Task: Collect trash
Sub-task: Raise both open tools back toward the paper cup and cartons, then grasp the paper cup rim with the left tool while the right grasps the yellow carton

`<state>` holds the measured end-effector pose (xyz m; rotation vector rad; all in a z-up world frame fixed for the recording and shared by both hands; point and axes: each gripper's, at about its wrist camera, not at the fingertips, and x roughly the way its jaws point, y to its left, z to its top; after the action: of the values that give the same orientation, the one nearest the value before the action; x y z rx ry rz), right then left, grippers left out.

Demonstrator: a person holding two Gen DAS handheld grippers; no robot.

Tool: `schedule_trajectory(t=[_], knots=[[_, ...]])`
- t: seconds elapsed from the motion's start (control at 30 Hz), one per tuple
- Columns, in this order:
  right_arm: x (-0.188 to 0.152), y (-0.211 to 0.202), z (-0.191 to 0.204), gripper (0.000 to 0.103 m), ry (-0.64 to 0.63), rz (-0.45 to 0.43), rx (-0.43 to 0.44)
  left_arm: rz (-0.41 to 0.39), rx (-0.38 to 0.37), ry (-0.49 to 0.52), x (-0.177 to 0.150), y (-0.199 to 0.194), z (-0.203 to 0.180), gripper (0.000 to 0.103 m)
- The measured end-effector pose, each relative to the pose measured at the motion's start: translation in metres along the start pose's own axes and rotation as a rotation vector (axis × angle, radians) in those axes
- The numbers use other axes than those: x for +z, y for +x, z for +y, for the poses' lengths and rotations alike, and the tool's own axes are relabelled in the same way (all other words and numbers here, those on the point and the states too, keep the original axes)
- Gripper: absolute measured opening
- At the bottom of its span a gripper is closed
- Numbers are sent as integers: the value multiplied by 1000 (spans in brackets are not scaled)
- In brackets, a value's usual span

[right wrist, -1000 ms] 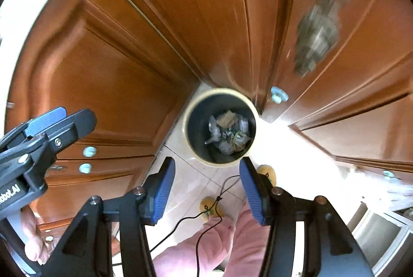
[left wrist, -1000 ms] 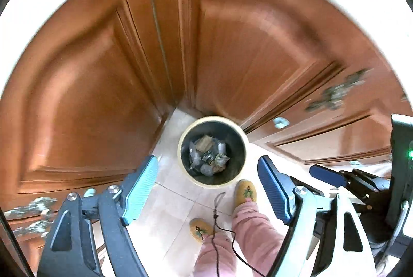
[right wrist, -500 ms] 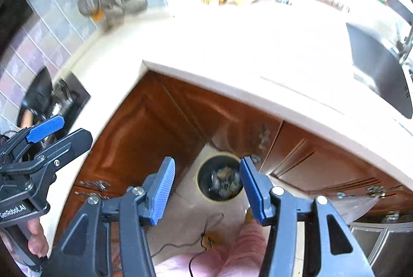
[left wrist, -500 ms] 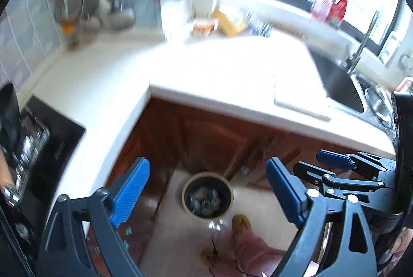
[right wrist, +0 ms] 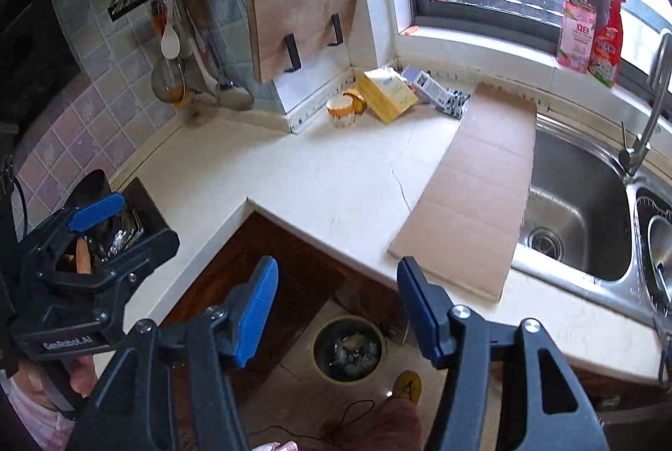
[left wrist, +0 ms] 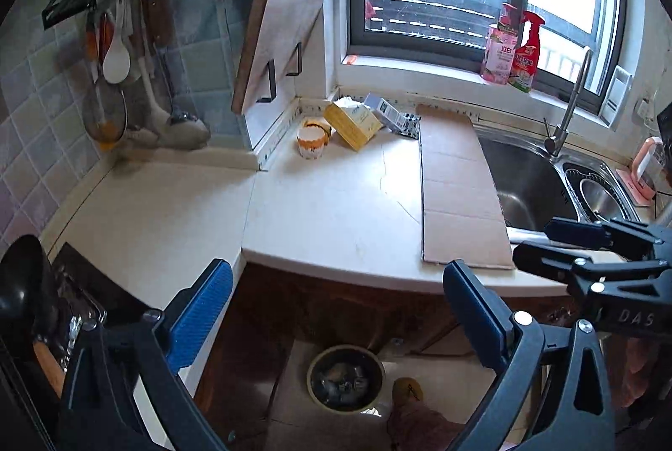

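My left gripper (left wrist: 336,308) hangs above the counter edge, its jaws opening with nothing between them. My right gripper (right wrist: 340,300) hovers beside it, jaws also opening and empty. Far below on the floor stands the round trash bin (left wrist: 310,379) (right wrist: 316,350) with crumpled scraps inside. At the counter's back corner lie a paper cup (left wrist: 311,142) (right wrist: 341,111), a yellow box (left wrist: 355,123) (right wrist: 388,94) and a small white box (left wrist: 388,113) (right wrist: 432,90). A flat cardboard sheet (left wrist: 458,190) (right wrist: 474,199) lies beside the sink.
A steel sink (right wrist: 579,199) with a tall faucet (left wrist: 567,106) is at the right. A cutting board (right wrist: 302,14) leans at the back and utensils (left wrist: 122,73) hang on the tiles. A stove with a dark pan (left wrist: 25,283) sits left. A slippered foot (right wrist: 406,384) stands by the bin.
Both grippers have risen from just above the bin, in front of the cabinet doors, to above the countertop. Both pairs of jaws stand wider, the left much more so.
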<state>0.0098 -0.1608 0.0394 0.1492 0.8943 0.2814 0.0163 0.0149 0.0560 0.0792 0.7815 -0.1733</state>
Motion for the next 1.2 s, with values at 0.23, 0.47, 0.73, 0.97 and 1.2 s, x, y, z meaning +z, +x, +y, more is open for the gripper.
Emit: schedule_trajectory(t=[0.23,0.47,0.73,0.97,1.2], knots=[[71,25,-28,60,-77,0,24,3,37,-10,53,51,-1,100],[150,88,-66,60,-218,5,-7,74,81,-67,116,143,3,100],[225,206,-134,60,-213,97,80,159,129,-167,159,266,16,100],[245,303,-165,60,-155,185,194,200,172,-248,163,354,33,99],[256,358,-166,60,-171,185,245,225,209,-250,162,408,38,99]])
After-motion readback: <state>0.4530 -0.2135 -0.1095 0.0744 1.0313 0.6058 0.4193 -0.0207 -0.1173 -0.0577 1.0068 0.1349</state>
